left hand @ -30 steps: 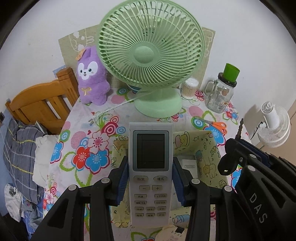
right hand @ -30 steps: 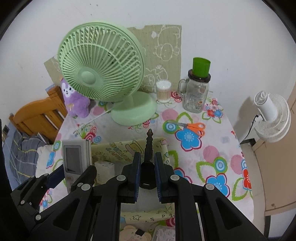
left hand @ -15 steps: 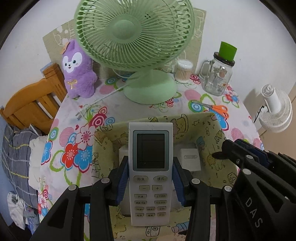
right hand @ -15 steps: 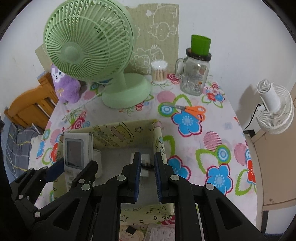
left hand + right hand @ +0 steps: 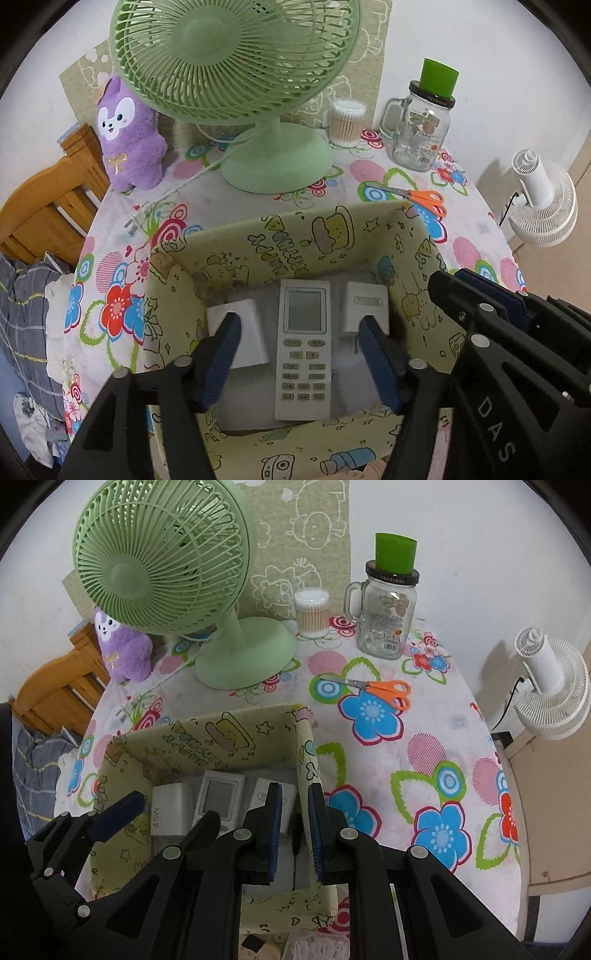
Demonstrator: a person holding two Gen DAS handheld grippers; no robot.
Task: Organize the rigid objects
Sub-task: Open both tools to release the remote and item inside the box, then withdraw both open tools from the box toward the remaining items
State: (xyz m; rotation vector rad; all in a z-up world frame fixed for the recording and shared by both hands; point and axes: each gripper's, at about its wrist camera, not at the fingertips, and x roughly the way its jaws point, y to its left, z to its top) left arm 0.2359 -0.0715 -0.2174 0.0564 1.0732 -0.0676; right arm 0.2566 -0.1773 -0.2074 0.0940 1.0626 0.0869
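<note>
A yellow-green cartoon-print fabric box stands on the flowered table. A white remote control lies flat on its floor between two white chargers. My left gripper is open just above the remote, its blue pads apart on either side. My right gripper hangs over the box's right wall with its pads a little apart; a thin black tool shows in the gap between them.
A green desk fan, a purple plush, a cotton-swab jar, a glass mug jar with green cap and orange scissors stand behind the box. A white fan is off the right edge, a wooden chair left.
My left gripper lowered into the box, opened and let go of the remote, which now lies on the box floor. My right gripper lowered the black tool into the box and its jaws widened.
</note>
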